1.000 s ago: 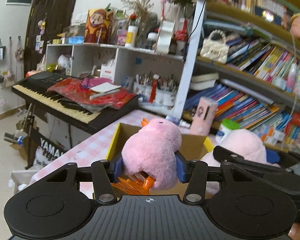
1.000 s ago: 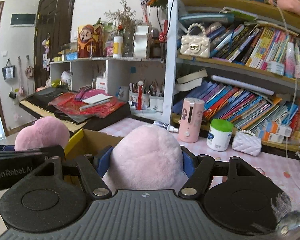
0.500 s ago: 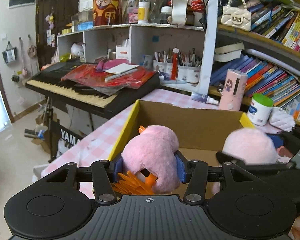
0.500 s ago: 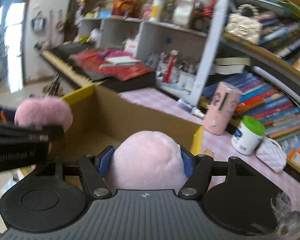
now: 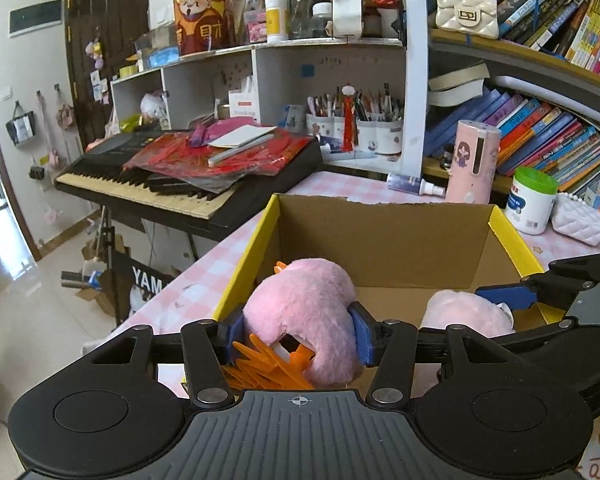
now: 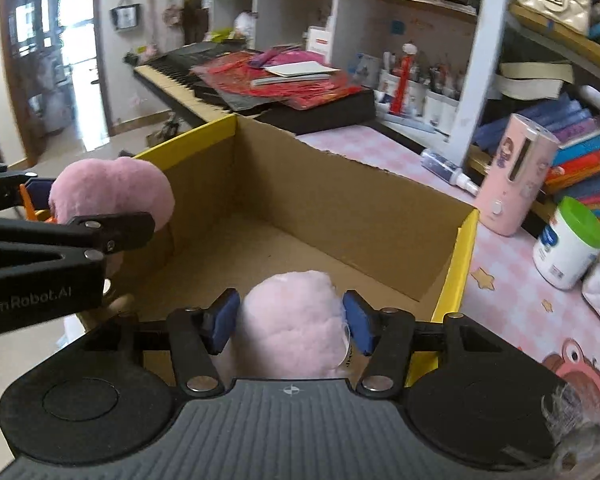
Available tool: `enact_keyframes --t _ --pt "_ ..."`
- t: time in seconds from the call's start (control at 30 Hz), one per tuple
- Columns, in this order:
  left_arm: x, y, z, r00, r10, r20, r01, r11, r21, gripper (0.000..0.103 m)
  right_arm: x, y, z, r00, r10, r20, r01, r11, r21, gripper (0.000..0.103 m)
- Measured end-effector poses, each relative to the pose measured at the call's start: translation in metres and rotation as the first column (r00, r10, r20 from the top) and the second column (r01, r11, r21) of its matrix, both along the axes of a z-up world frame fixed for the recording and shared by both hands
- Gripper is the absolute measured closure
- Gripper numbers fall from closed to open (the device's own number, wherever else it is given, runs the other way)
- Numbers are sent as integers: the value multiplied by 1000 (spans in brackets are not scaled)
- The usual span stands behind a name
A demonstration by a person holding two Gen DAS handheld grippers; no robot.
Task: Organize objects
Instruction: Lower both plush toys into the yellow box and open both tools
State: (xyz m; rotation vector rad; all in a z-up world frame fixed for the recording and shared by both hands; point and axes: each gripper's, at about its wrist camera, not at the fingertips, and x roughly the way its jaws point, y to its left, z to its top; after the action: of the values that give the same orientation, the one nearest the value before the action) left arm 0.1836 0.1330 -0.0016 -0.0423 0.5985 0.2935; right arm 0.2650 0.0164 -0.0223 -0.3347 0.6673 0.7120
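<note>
My left gripper (image 5: 296, 330) is shut on a pink plush duck (image 5: 306, 316) with orange feet, held over the near left corner of an open cardboard box (image 5: 380, 232) with yellow rims. My right gripper (image 6: 290, 322) has its blue pads standing slightly off a second pink plush toy (image 6: 290, 324), which sits low inside the box (image 6: 340, 200) at its near side. The second plush also shows in the left wrist view (image 5: 464, 312). The duck in the left gripper shows in the right wrist view (image 6: 112, 192).
The box stands on a pink checked table (image 6: 520, 304). Behind it are a pink cylinder (image 5: 472, 162), a green-lidded jar (image 5: 530, 200), a white quilted purse (image 5: 578, 224) and a spray bottle (image 5: 414, 184). A keyboard (image 5: 160, 188) stands left. Bookshelves (image 5: 540, 132) stand behind.
Both grippers moved down and forward over the box. The right gripper's pads have parted from its plush, which now sits in the box. The left still holds the duck.
</note>
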Motion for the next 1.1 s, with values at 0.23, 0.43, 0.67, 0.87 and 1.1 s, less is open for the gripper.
enact_keyframes --t 0.23,0.43,0.67,0.87,1.1 --pt "7 -13 1 999 -36 7 36 999 2 51 6 -8 0 998 59 3 -59 998 6 46" --pt "12 -9 -7 1000 2 -21 -3 999 -45 42 -3 -13 6 998 18 54 -19 999 29 30" --pt "-7 -12 8 994 19 110 -13 998 -63 17 -25 -17 24 984 -38 176 29 998 55 20" --pt "-28 -16 26 984 10 180 6 996 -85 15 -51 -30 42 949 -143 283 121 988 92 14" --pt "-57 -15 31 979 3 204 19 994 -106 11 -80 -52 52 910 -318 266 283 945 163 11"
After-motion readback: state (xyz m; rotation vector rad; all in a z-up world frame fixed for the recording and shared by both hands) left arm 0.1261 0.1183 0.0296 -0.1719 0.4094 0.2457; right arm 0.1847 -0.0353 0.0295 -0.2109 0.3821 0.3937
